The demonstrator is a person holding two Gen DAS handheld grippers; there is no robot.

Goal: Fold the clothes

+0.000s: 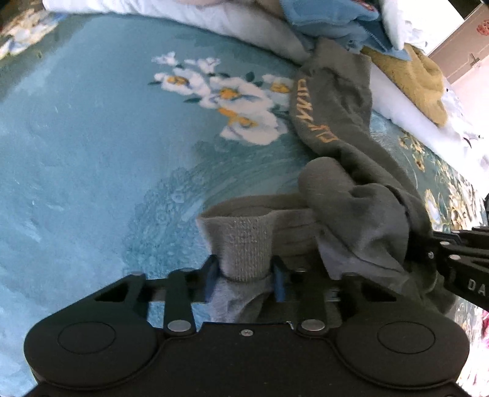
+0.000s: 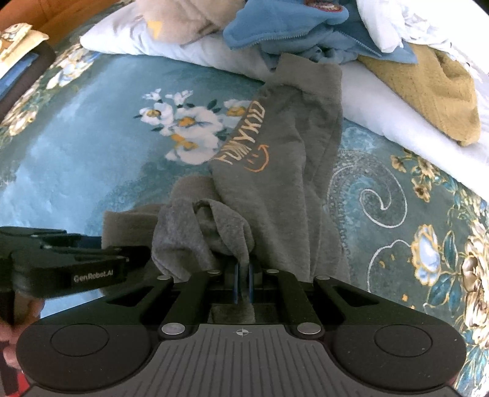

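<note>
Grey sweatshirt (image 2: 275, 152) bunched near both grippers: left gripper (image 1: 246, 274) fingers clamped on its ribbed cuff (image 1: 244, 247), right gripper (image 2: 243, 284) fingers pinched shut on a fold, likely to spread it across the floral bedspread (image 1: 91, 152). Unfolded clothes pile (image 2: 305, 27) waits beyond.

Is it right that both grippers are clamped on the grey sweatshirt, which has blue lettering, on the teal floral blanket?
Not quite: the lettering on the grey sweatshirt is orange-yellow, as the right wrist view shows. The left gripper and right gripper do both clamp it on the teal floral blanket.
</note>
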